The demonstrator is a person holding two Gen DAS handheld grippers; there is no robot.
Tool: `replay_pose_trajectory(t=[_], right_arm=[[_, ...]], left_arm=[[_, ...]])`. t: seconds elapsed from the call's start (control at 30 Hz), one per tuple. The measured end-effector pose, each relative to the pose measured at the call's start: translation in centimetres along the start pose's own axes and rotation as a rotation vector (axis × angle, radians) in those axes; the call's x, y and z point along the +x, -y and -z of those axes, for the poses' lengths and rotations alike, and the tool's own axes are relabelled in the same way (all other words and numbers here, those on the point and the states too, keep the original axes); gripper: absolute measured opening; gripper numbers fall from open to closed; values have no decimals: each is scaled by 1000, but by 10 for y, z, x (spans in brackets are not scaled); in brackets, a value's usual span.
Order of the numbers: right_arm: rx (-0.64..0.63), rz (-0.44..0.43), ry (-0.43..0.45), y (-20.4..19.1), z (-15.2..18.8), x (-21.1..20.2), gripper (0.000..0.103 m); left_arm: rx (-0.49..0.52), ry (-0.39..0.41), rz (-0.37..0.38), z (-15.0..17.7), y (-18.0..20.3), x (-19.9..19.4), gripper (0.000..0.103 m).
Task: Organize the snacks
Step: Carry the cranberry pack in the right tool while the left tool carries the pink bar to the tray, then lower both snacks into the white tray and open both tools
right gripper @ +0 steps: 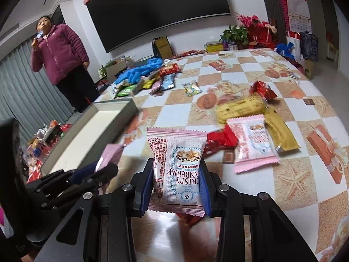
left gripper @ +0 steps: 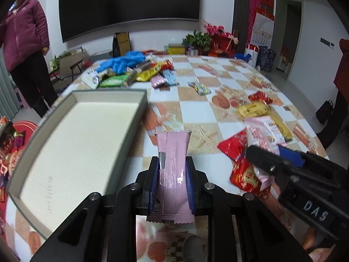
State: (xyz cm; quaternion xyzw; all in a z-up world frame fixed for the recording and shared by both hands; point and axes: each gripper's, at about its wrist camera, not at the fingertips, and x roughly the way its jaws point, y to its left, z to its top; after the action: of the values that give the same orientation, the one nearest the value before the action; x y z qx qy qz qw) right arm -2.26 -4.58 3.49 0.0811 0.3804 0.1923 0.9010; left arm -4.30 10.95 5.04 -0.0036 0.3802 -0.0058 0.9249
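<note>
Table [left gripper: 196, 100] beside tray [left gripper: 139, 109] | left claw [left gripper: 172, 168] clamps pink bar [left gripper: 174, 152] | right claw [right gripper: 176, 170] clamps cranberry packet [right gripper: 176, 163]

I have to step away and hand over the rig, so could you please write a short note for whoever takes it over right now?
Left claw: shut on a slim pink foil snack packet, lifted beside the shallow grey box.
Right claw: shut on a pink-and-white cranberry crisp packet.
Done: nothing shows in the box yet.
Left: box both packets, then the loose pile of red, yellow and pink snacks and the far heap of mixed wrappers.

Home living room: wall TV [right gripper: 157, 11], potted flowers [right gripper: 250, 28].
</note>
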Motion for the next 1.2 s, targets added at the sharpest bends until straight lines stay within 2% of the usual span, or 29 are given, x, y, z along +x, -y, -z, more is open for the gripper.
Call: replay_pose_trajectory(t=[0.4,0.63,0.97,1.2], right_arm=[[-107,-117,-60,-68,-20,19,39],[-153,-168,-85,-103,-40,34,39],[-207,-168,-143,-141,-58,67,39],[-228,-146,-178,-155,-69,86,39]], left_arm=[[-118,2,-102,-13,-75,-13,25],[-128,-20,-148,-24,-103,-13,25],[-137,-86,-199,-37,-132,8,25],[-144,-145,-183,-45,-147,24,25]])
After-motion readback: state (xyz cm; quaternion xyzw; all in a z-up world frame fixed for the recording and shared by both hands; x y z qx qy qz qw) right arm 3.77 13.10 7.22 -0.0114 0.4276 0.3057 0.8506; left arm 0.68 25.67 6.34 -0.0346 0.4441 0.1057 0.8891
